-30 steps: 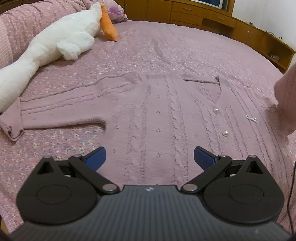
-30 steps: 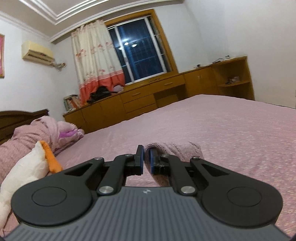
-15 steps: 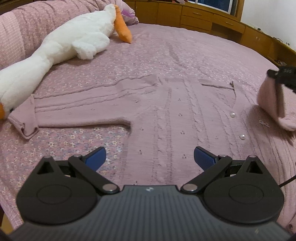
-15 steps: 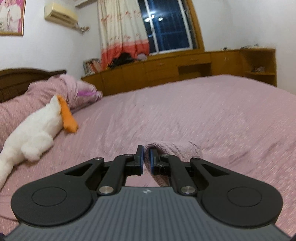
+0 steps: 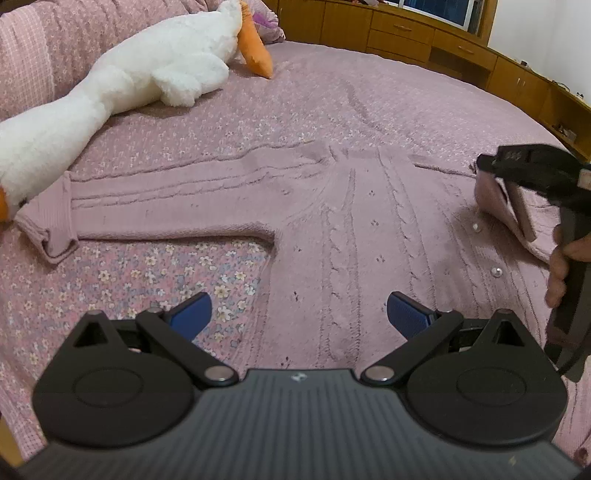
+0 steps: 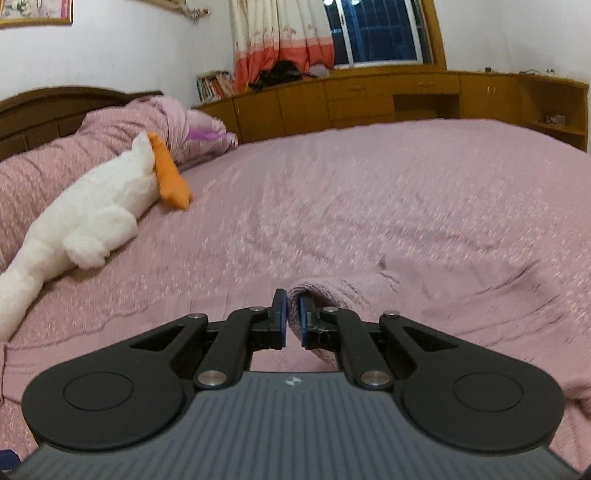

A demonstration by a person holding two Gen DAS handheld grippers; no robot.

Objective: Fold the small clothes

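A wide bed (image 5: 332, 96) under a pink flowered cover fills both views, with a curved run of wooden cabinets (image 6: 369, 99) behind it and a curtained window (image 6: 373, 33) above those. Along the pillow side lies a long white plush goose (image 5: 147, 70) with an orange bill.

The pink knitted cardigan (image 5: 351, 229) lies flat in the middle of the bed, front side up, pearl buttons showing near its right edge. Its left sleeve (image 5: 155, 199) stretches straight out toward the goose, the cuff turned over just beside the toy. Its right sleeve (image 5: 498, 199) is lifted off the bed and folded in over the buttoned front, hanging from the right-hand tool.

The right gripper (image 6: 293, 321) comes in from the right edge of the left wrist view, pointing across the cardigan and tilted downward; a hand (image 5: 561, 266) wraps the grip handle below it, fingers curled around the front. Its jaws are clamped on the sleeve's ribbed cuff, the knit bunched between the blue pads and draping away to the right.

The left gripper (image 5: 297, 314) hovers above the cardigan's lower hem, angled steeply down at the bed. Its jaws stand wide apart with nothing between them, one blue pad over the flowered cover, the other over the knit.
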